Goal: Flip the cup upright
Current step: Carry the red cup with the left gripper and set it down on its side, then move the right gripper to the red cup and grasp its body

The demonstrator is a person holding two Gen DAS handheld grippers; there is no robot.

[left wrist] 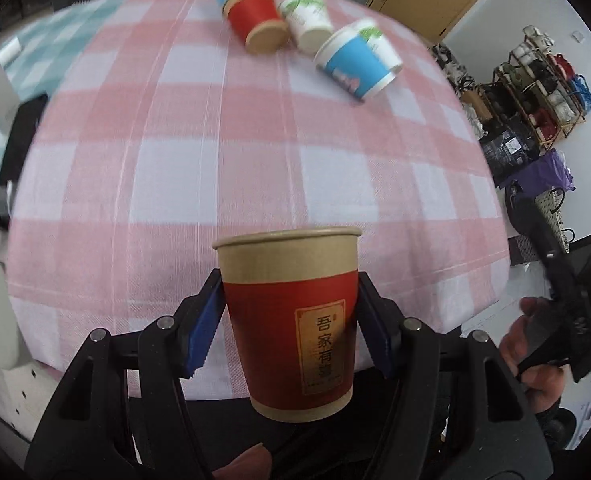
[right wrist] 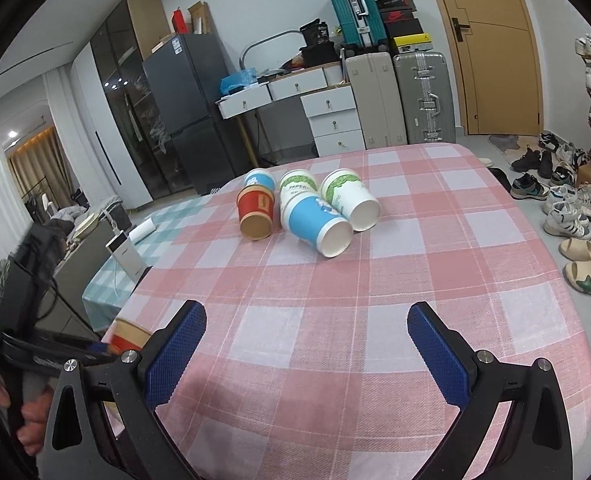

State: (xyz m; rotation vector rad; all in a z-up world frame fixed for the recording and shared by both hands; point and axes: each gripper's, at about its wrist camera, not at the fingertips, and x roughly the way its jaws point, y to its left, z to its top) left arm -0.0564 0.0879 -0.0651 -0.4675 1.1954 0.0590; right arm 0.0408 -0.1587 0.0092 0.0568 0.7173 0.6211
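My left gripper (left wrist: 289, 316) is shut on a red and tan paper cup (left wrist: 289, 320), held upright with its mouth up, at the near edge of the pink checked table (left wrist: 215, 160). This cup also shows in the right wrist view (right wrist: 127, 336) at the table's left corner. My right gripper (right wrist: 307, 344) is open and empty over the near part of the table (right wrist: 375, 280). Several cups lie on their sides at the far end: a red one (right wrist: 255, 212), a blue one (right wrist: 315, 224), and a white and green one (right wrist: 351, 200).
A white device (right wrist: 125, 256) stands on a teal checked cloth left of the table. Shoes (right wrist: 567, 208) line the floor on the right. Suitcases (right wrist: 399, 100), drawers and a fridge stand behind the table.
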